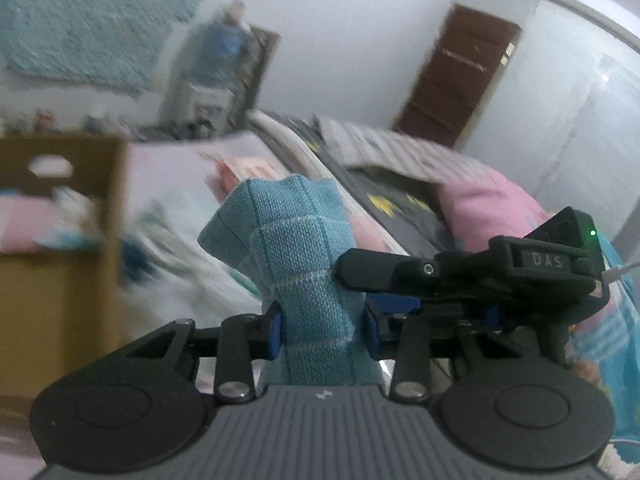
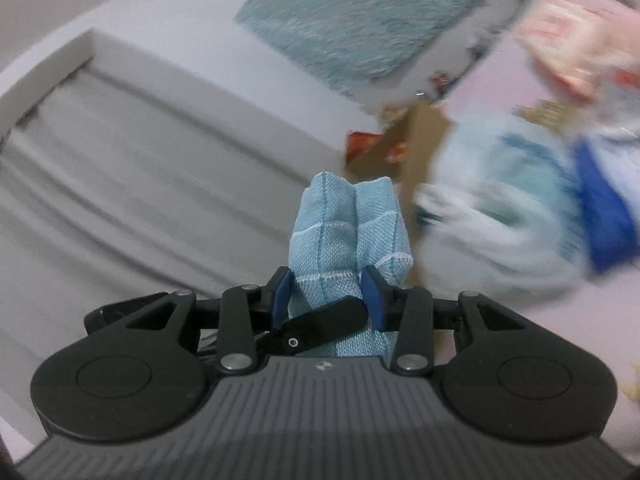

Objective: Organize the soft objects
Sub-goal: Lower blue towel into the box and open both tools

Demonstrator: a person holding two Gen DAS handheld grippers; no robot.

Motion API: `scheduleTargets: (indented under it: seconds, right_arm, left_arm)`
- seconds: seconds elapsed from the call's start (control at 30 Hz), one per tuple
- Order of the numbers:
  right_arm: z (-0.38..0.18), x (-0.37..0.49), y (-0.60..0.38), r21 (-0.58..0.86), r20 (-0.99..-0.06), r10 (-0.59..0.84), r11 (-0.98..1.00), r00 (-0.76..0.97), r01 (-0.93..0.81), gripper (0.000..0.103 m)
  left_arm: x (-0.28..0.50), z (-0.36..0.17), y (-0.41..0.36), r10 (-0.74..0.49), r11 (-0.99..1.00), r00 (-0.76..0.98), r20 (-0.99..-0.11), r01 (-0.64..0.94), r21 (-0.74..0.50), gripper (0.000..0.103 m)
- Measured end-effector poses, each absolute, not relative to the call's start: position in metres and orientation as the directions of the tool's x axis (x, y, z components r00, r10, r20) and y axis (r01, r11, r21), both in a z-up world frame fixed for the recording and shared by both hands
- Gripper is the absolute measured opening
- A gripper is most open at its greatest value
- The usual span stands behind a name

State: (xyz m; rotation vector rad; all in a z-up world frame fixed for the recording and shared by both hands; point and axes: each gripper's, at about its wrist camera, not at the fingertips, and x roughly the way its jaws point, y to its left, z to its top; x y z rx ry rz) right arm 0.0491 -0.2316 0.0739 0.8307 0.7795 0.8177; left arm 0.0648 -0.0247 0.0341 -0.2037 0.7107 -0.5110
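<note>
Both tongs are squeezing the same blue cloth (image 1: 296,256). Left tongs (image 1: 322,330) are almost closed, with the blue pads (image 1: 275,334) pressing the cloth from both sides. Right tongs (image 2: 327,300) are almost closed too, and their pads (image 2: 280,300) are pinching the cloth (image 2: 348,232) the same way. That cloth is light blue and woven, with thin pale lines and darker lines making big squares on it. It is bunching up into soft folds and sticking up past the pads like a little pillow. In the left view, the right tongs (image 1: 344,268) are reaching in from the side and touching the cloth. In the right view, a black finger of the left tongs (image 2: 320,328) is lying across the cloth low down. Behind the cloth, a brown box (image 1: 60,240) is sitting on the left, and a pink pillow (image 1: 488,208) is lying on the bed (image 1: 180,184). Everything far away is looking blurry.
</note>
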Motion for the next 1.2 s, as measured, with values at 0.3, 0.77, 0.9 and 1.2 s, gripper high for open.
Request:
scheduleTargets:
  seconds: [0.3, 0.77, 0.9, 1.2]
  right_arm:
    - [0.112, 0.139, -0.088, 0.793, -0.385, 0.866, 0.487, 0.319, -0.367, 0.041]
    - [0.000, 0.248, 0.054, 0.850, -0.525, 0.841, 0.525, 0.129, 0.035, 0.043]
    - [-0.024, 0.259, 0.077, 0.852, -0.523, 0.846, 0.515, 0.106, 0.092, 0.043]
    - [-0.074, 0.275, 0.103, 0.841, -0.525, 0.848, 0.503, 0.077, 0.199, 0.042]
  left_arm:
    - [0.110, 0.063, 0.090, -0.350, 0.930, 0.711, -0.610, 0.187, -0.316, 0.038]
    - [0.197, -0.002, 0.200, -0.117, 0.983, 0.575, -0.810, -0.051, -0.178, 0.037]
    - [0.204, -0.011, 0.208, -0.041, 0.989, 0.552, -0.833, -0.095, -0.111, 0.038]
    - [0.202, -0.023, 0.224, 0.000, 0.986, 0.521, -0.854, -0.141, -0.086, 0.055]
